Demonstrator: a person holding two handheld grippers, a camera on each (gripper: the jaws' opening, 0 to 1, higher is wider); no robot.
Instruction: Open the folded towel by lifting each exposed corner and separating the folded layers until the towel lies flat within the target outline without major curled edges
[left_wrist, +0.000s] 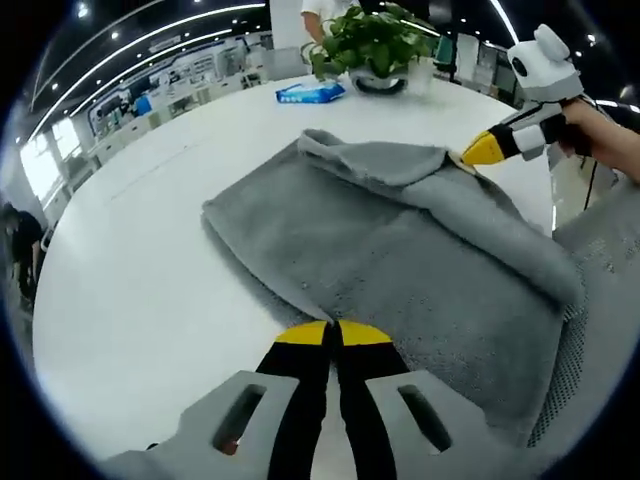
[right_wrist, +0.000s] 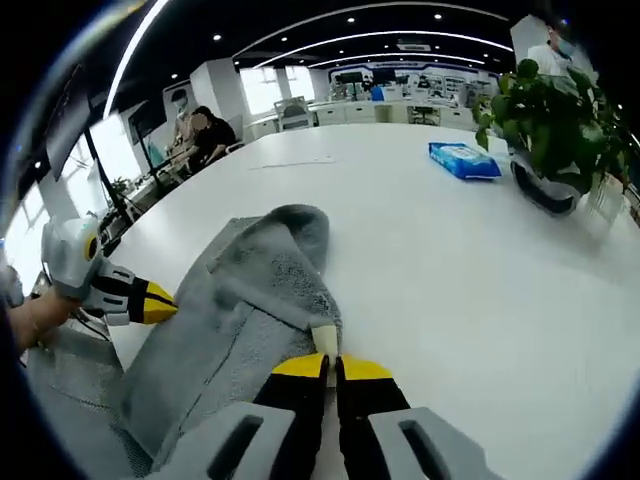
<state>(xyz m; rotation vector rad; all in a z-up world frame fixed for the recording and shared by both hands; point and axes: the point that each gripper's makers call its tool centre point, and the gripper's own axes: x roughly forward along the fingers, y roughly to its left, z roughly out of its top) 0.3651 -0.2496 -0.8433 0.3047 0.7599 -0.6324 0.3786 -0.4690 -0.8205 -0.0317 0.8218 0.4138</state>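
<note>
We had the grey towel (left_wrist: 400, 260) lying on the white table (left_wrist: 140, 290), its near side hanging past the table edge, with one layer still folded over along the far side. In the left gripper view, our left gripper (left_wrist: 333, 332) had its yellow-tipped jaws pressed together at the near hem; whether they actually nipped cloth we could not tell. Our right gripper (right_wrist: 326, 366) also had its jaws closed, and in the right gripper view a small cream tag or hem piece (right_wrist: 324, 340) of the towel stood just at the tips, so it looked to be pinching the folded layer's edge. We could not see a target outline on the table. To do this step well, we judged that the right gripper should lift the folded flap only high enough to clear the layer beneath, then carry it away from the fold line, while the left held the bottom layer still. A potted plant (left_wrist: 370, 45) and a blue packet (left_wrist: 310, 93) sat well clear beyond.
</note>
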